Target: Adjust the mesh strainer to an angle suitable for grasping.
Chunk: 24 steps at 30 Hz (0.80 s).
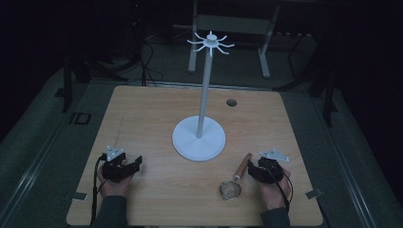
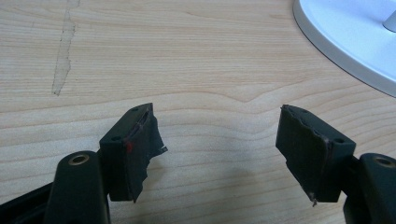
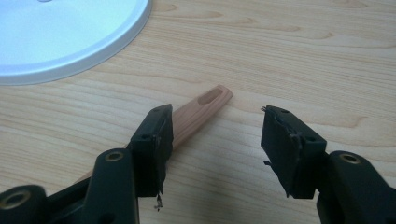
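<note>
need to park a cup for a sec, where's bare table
The far left corner of the table, left of the stand, is bare, and so is the far right past the small hole. The near middle between the left tool and the strainer is free too. It is crowded near right, where the strainer lies beside the right tool.

Left gripper view. Left gripper (image 2: 217, 149) over the wooden tabletop (image 2: 187, 60), its two black jaws rising from the bottom edge, spread wide w/ bare wood between them, nothing held. Pads (image 2: 140, 154) worn & torn at the edges; small red mark on the left-hand pad. Top right: rim of a white round stand base (image 2: 345, 42) resting on the table, well apart from the jaws. Upper left: pale, irregular scuff streak (image 2: 63, 51) running down the wood grain.
</note>
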Motion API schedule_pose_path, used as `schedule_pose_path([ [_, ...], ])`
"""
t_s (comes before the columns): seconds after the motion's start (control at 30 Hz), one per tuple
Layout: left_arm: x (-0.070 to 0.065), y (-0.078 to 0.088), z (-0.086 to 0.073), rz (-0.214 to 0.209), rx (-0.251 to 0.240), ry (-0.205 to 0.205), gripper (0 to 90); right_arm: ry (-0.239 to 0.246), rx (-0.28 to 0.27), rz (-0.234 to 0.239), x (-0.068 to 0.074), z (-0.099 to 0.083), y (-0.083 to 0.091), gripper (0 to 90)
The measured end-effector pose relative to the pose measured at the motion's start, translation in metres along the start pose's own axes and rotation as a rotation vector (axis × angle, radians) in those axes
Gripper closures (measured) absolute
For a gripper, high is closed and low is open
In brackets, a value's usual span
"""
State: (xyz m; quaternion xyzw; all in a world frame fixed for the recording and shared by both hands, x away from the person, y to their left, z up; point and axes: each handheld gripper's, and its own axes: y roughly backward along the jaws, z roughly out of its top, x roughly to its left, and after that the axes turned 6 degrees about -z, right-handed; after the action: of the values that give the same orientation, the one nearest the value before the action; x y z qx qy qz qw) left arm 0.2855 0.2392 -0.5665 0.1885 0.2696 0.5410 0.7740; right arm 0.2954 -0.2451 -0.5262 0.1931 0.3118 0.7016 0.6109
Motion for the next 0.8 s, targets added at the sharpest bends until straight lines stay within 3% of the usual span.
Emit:
schedule_pose_path([
  [0.53,0.0,0.0,0.0,0.002,0.002,-0.003,29.2,-0.012,0.026,0.028,0.005,0.002,0.001,38.2],
  [0.63,0.0,0.0,0.0,0.002,0.002,-0.002,29.2,-0.006,0.06,0.058,0.01,0.003,-0.001,39.8],
  [0.8,0.0,0.0,0.0,0.002,0.003,-0.003,29.2,0.004,0.067,0.073,0.015,0.006,-0.002,40.2],
])
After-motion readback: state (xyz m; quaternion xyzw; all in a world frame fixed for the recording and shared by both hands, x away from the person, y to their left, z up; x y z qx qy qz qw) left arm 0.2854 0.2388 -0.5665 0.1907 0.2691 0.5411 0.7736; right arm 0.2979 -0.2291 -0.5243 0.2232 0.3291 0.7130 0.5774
